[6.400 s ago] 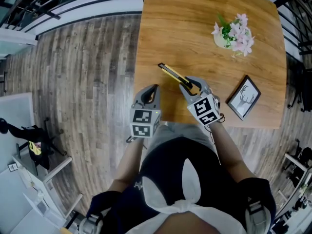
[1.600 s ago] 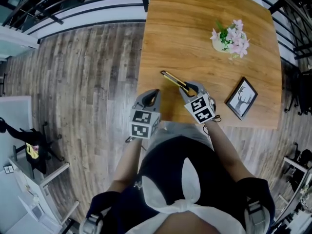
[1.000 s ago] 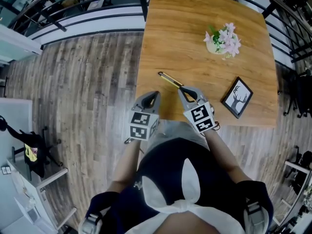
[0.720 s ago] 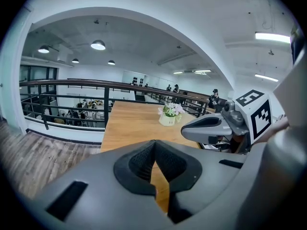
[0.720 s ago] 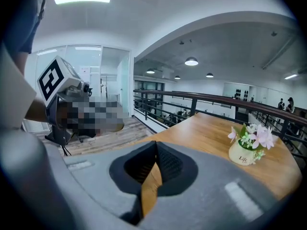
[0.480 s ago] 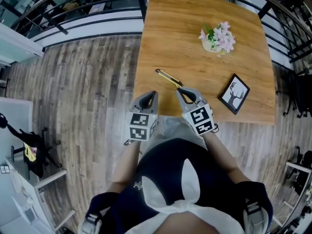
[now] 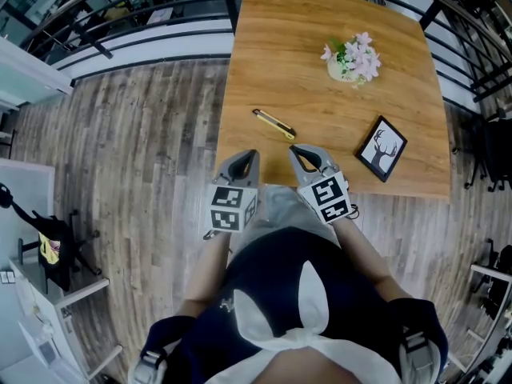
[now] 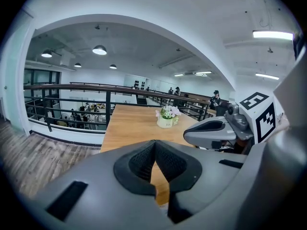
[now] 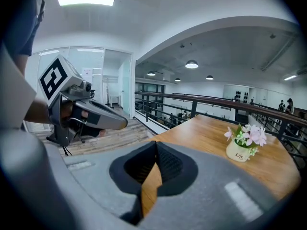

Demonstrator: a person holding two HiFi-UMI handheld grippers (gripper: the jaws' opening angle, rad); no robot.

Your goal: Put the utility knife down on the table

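The yellow-and-black utility knife (image 7: 274, 124) lies flat on the wooden table (image 7: 320, 14), near its left front part, with nothing touching it. My right gripper (image 7: 295, 150) hovers at the table's near edge, a short way behind the knife, jaws shut and empty. My left gripper (image 7: 251, 154) hangs beside it to the left, over the table's front left corner, also shut and empty. In the left gripper view the jaws (image 8: 155, 143) meet at their tips, with the right gripper (image 8: 211, 131) alongside. In the right gripper view the jaws (image 9: 156, 144) meet too.
A small pot of pink flowers (image 7: 346, 58) stands at the table's back right, and a framed deer picture (image 7: 381, 148) lies at its front right. Black railings (image 7: 120, 10) run behind the table. Wood-plank floor (image 7: 136, 134) lies to the left.
The right gripper, earlier shut on the knife's handle, has let go and drawn back toward the person. The knife now lies alone on the table. The left gripper has pulled back a little too.
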